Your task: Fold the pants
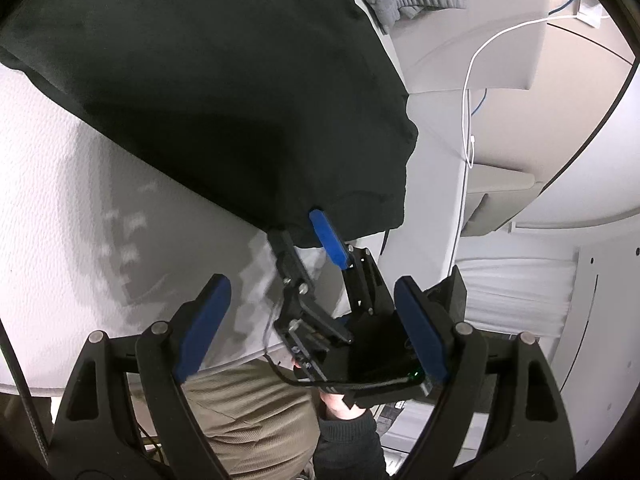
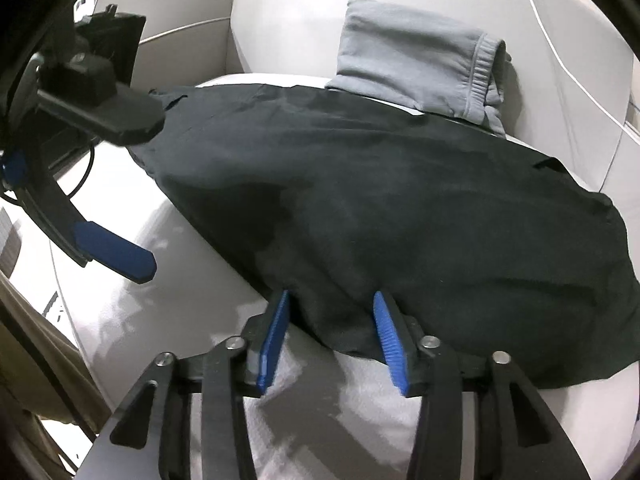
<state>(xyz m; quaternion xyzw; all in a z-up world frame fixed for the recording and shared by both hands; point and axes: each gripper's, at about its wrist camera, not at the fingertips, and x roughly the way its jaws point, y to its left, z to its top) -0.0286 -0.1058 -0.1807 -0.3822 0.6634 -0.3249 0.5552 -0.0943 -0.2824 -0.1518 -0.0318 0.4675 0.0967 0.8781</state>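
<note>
Black pants (image 2: 380, 200): near edge of white surface (image 2: 340, 412);
Right gripper (image 2: 330, 340): jaws apart, straddling hem; pinch both layers;
Left gripper (image 1: 308, 332): spread, empty

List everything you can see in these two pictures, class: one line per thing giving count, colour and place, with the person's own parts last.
pants: one, black, spread across the white surface, near edge between the right gripper's fingers
folded garment: one, grey, on the surface behind the pants
surface: one, white, textured, under both garments
cable: one, white, hanging beyond the surface's edge
trousers: khaki, on the person, at the near edge
left hand-held gripper: one, black with blue pads, open, above the surface, holding nothing
right hand-held gripper: one, black with blue pads, open, fingers either side of the pants' edge
hand: one, dark sleeve, holding the right gripper
</note>
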